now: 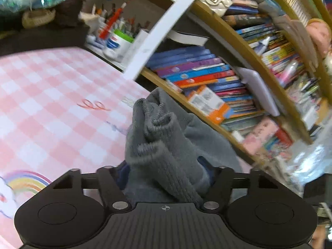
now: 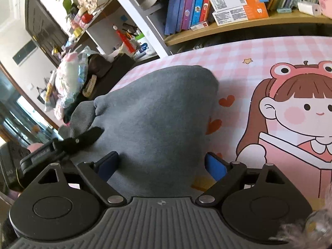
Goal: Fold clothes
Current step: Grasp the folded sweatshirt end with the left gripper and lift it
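A grey knitted sweater [image 2: 157, 108] lies bunched on the pink checked table cover [image 2: 238, 51]. In the left wrist view its ribbed cuff [image 1: 157, 122] stands up in a crumpled wad that fills the gap between the fingers of my left gripper [image 1: 164, 170]. The cloth presses against both blue pads and hides most of them. My left gripper [image 2: 83, 139] also shows at the sweater's left edge in the right wrist view. My right gripper [image 2: 161, 165] hovers over the near end of the sweater with its jaws wide. The right blue pad [image 2: 215, 166] stands apart from the cloth.
Wooden bookshelves [image 1: 207, 76] packed with books run along the table's far side, with a white upright post [image 1: 157, 27] and cups of pens [image 1: 120, 39] beside them. A cartoon girl print [image 2: 290, 108] covers the table's right part. Bags and clutter [image 2: 68, 83] sit past the left end.
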Tool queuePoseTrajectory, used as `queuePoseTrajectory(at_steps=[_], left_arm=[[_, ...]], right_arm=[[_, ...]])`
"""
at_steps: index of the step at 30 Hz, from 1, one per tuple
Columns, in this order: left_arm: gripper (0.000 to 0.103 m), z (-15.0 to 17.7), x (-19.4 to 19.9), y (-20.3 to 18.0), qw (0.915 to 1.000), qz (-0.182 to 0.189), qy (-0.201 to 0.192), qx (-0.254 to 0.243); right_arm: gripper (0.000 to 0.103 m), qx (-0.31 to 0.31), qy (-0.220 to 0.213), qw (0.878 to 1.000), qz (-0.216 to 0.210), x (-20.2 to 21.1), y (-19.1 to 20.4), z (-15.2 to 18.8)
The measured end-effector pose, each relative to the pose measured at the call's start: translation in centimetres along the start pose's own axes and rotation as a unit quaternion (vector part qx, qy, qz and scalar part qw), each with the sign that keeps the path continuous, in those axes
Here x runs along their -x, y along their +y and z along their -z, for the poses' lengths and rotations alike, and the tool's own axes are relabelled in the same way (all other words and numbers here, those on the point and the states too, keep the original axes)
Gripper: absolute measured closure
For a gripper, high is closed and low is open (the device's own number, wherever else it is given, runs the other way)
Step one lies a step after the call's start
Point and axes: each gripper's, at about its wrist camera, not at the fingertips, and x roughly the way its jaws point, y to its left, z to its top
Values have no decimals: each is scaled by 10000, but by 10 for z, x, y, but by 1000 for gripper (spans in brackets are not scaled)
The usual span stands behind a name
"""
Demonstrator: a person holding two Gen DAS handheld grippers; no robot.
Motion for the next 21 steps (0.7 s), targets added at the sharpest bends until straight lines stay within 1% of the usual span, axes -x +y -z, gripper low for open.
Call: queuePoseTrajectory(at_steps=[3,4,5,6,8,9,11,12,13,16,17,19,21], left_arm=[[44,5,-5,-7,9999,137,93,-38],[44,6,-6,-10,9998,149,106,-31],[45,7,-8,-12,9998,157,117,-27],[46,8,-8,-15,9998,162,127,-42],[47,11,-7,-22,9996,185,165,-103],[47,12,-7,-24,9995,237,211,-91],[46,16,-10,-27,9991,288,300,-106],[45,17,-11,-28,9990,261,309,-164],[42,18,-13,-29,9990,232,307,-219],[31,17,-18,-33,9988,185,346,-304],[29,17,-20,-34,9986,161,373,-338],[26,16,-24,-34,9985,134,415,-328],[23,16,-27,-31,9987,104,446,-216]], right_arm=[[13,-40,-30,10000,25,4,-4,-2],[15,-57,-55,10000,41,6,-6,-2],[25,-74,-80,9999,57,7,-8,-2],[39,-72,-112,9999,74,10,-9,-2],[55,200,-274,9994,110,20,-4,-4],[57,461,-348,9981,196,26,1,-4],[57,957,-463,9937,351,36,10,-3],[57,1091,-439,9924,364,38,9,-3],[57,1083,-374,9929,332,39,5,-3],[48,619,-213,9977,191,36,-16,-4],[42,404,-195,9989,130,35,-23,-6],[39,-29,-144,9999,-52,33,-35,-6],[38,-681,-38,9973,-289,27,-52,-5]])
